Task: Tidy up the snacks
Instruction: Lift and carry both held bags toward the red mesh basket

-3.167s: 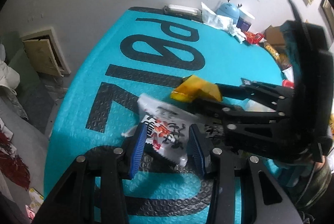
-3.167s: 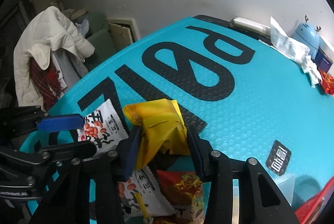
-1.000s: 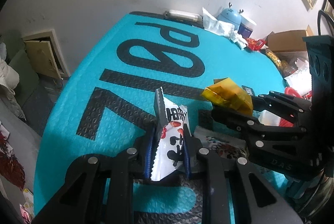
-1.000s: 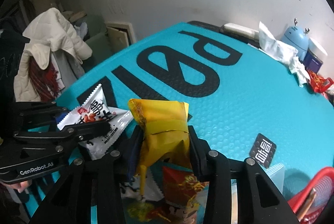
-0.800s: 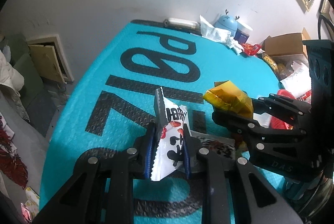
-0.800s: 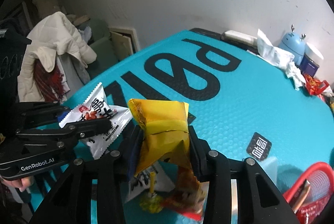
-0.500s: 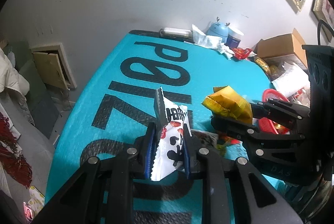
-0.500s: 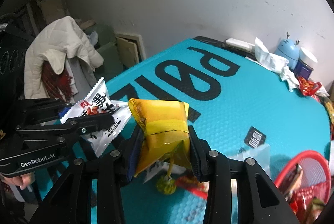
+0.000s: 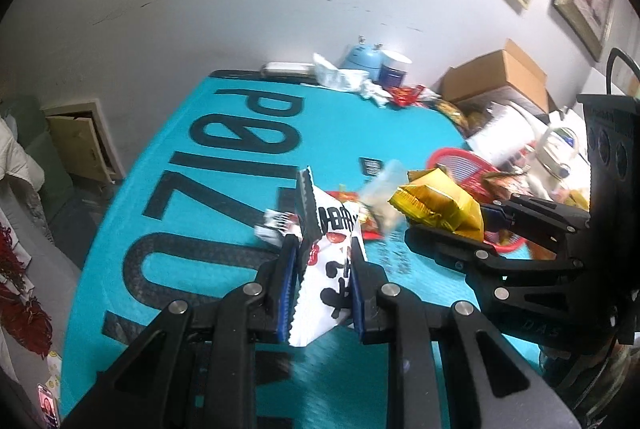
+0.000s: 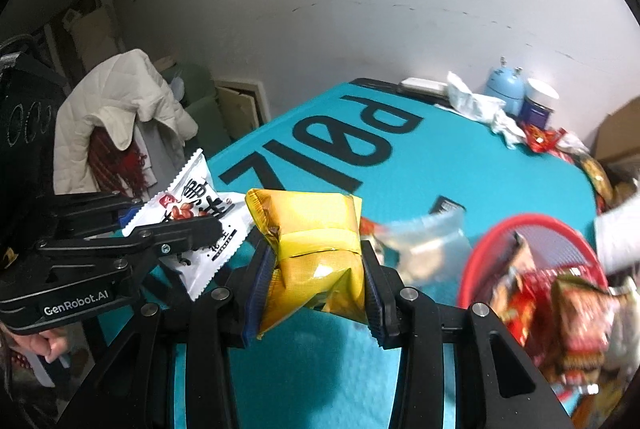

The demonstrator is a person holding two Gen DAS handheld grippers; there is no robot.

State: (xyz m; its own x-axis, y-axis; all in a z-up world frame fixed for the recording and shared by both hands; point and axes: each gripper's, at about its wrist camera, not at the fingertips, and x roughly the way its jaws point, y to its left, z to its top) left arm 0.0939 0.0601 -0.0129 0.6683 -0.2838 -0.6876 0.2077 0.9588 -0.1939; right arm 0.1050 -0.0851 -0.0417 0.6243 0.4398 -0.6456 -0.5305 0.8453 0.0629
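Note:
My left gripper [image 9: 322, 261] is shut on a white snack packet with black and red print [image 9: 326, 261], held upright above the teal table [image 9: 224, 157]. My right gripper [image 10: 312, 273] is shut on a yellow snack bag [image 10: 310, 241], also held in the air. In the left wrist view the yellow bag [image 9: 438, 207] and right gripper [image 9: 456, 229] are to the right. In the right wrist view the white packet [image 10: 196, 207] and left gripper [image 10: 176, 227] are to the left. A red basket [image 10: 480, 253] holding several snack packets stands at the right; it also shows in the left wrist view [image 9: 454, 163].
Loose snack packets [image 9: 360, 209] lie on the table between the grippers and the basket. A clear packet [image 10: 430, 241] lies by the basket. At the table's far edge are a blue gadget [image 10: 504, 87], a jar [image 10: 540, 105], tissues [image 10: 476, 107] and a cardboard box [image 9: 498, 75].
Both grippers have risen higher above the table with their packets and swung right; the red basket has come more fully into view. Both grips are unchanged.

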